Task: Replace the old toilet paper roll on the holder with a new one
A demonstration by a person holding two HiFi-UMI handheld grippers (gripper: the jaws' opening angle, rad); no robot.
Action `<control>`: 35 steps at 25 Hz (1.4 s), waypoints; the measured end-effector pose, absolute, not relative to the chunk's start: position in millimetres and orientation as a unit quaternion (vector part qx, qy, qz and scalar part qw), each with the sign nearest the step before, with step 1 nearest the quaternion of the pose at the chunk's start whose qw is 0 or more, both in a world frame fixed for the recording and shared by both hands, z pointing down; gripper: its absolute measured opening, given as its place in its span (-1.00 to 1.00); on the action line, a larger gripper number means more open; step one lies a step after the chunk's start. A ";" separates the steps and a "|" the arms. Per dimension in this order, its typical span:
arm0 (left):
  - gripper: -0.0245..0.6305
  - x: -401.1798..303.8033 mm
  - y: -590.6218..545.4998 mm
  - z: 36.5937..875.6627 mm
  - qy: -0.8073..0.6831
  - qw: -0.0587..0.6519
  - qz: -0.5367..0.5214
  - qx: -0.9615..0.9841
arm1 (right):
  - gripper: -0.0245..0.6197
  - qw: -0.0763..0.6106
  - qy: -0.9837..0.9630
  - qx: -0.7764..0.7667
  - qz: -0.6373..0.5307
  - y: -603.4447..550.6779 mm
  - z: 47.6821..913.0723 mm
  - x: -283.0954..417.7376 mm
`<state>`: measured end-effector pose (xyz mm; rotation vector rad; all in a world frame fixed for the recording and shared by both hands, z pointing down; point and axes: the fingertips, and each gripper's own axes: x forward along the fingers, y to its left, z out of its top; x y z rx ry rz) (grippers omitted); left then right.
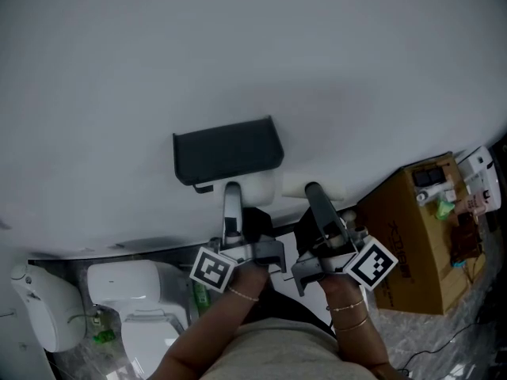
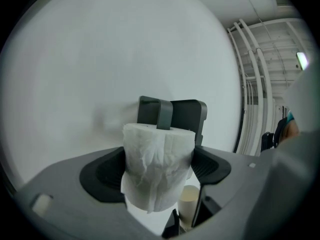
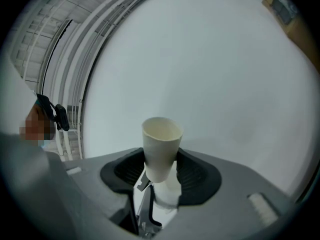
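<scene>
The old cardboard tube (image 3: 161,141) is already off, clamped in the right gripper (image 3: 161,173). The new roll (image 2: 157,149) is clamped in the left gripper (image 2: 159,170), right at the wall holder (image 2: 187,115); seating and releasing it appear to remain.

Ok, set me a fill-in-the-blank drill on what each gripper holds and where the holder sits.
1. The left gripper is shut on a toilet paper roll coloured ____.
2. The right gripper is shut on a bare cardboard ____.
3. The dark holder hangs on the ____.
Missing words: white; tube; wall.
</scene>
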<state>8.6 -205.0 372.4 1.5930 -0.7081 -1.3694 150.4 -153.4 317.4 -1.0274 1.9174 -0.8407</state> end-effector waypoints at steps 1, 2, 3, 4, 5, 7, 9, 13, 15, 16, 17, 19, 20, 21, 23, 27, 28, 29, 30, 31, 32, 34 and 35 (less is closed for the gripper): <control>0.32 5.4 -204.3 372.9 -0.289 0.445 -0.554 0.642 | -0.30 0.393 0.757 -0.402 -0.333 -153.7 317.7 148.1; 0.32 3.8 -204.4 373.4 -0.292 0.444 -0.554 0.641 | -0.30 0.393 0.757 -0.399 -0.335 -154.7 317.9 147.4; 0.32 3.1 -205.1 373.9 -0.295 0.443 -0.554 0.640 | -0.30 0.393 0.758 -0.397 -0.337 -155.9 317.9 147.5; 0.32 2.1 -205.5 374.2 -0.298 0.442 -0.555 0.639 | -0.30 0.393 0.759 -0.395 -0.338 -156.7 317.8 147.3; 0.32 0.0 -205.2 374.5 -0.300 0.440 -0.556 0.638 | -0.30 0.393 0.760 -0.392 -0.339 -156.6 317.6 146.1; 0.32 -5.8 -203.5 375.1 -0.306 0.435 -0.558 0.637 | -0.30 0.393 0.761 -0.386 -0.342 -155.6 318.0 142.1; 0.32 -10.0 -203.2 375.5 -0.310 0.433 -0.562 0.633 | -0.30 0.393 0.762 -0.381 -0.347 -155.8 319.4 139.5; 0.32 -11.9 -199.4 376.7 -0.315 0.429 -0.562 0.633 | -0.30 0.388 0.767 -0.374 -0.348 -153.3 318.8 136.2; 0.32 -11.4 -197.2 376.6 -0.316 0.426 -0.557 0.639 | -0.30 0.384 0.770 -0.372 -0.348 -152.9 318.4 134.5; 0.32 -11.2 -196.6 376.7 -0.317 0.425 -0.554 0.642 | -0.30 0.383 0.771 -0.371 -0.348 -153.1 318.4 133.4; 0.32 -11.1 -196.0 376.9 -0.316 0.425 -0.552 0.643 | -0.30 0.382 0.772 -0.369 -0.349 -153.1 318.8 132.4; 0.33 -10.8 -193.9 377.3 -0.313 0.427 -0.551 0.645 | -0.30 0.379 0.774 -0.367 -0.351 -152.2 320.1 130.8; 0.33 -10.4 -192.3 377.2 -0.311 0.428 -0.549 0.646 | -0.30 0.378 0.774 -0.366 -0.352 -151.4 320.4 130.2; 0.33 -9.8 -190.4 376.8 -0.310 0.429 -0.547 0.649 | -0.30 0.377 0.775 -0.365 -0.352 -150.5 320.4 129.7; 0.33 -8.2 -185.8 375.6 -0.314 0.427 -0.537 0.656 | -0.30 0.375 0.778 -0.362 -0.352 -148.7 319.5 127.9; 0.33 -6.1 -174.9 375.4 -0.331 0.421 -0.520 0.665 | -0.30 0.372 0.782 -0.356 -0.353 -144.5 319.1 123.7; 0.33 -6.1 -172.3 375.7 -0.332 0.421 -0.517 0.667 | -0.30 0.372 0.782 -0.355 -0.354 -143.2 319.6 122.7; 0.33 -6.2 -169.7 375.7 -0.332 0.421 -0.515 0.669 | -0.30 0.371 0.782 -0.353 -0.355 -141.6 320.1 121.5; 0.33 -6.5 -167.2 375.4 -0.332 0.421 -0.513 0.671 | -0.30 0.371 0.782 -0.352 -0.356 -139.9 320.4 120.4; 0.33 -7.1 -164.5 374.9 -0.331 0.421 -0.513 0.671 | -0.30 0.370 0.782 -0.351 -0.357 -138.0 320.6 119.3; 0.33 -8.0 -161.6 374.1 -0.331 0.422 -0.515 0.669 | -0.30 0.370 0.783 -0.350 -0.358 -135.9 320.8 118.5; 0.33 -9.8 -155.5 371.5 -0.329 0.421 -0.518 0.668 | -0.30 0.369 0.783 -0.349 -0.359 -131.7 321.7 117.1; 0.33 -10.7 -152.4 370.3 -0.329 0.420 -0.518 0.668 | -0.30 0.369 0.783 -0.349 -0.359 -129.7 321.9 116.3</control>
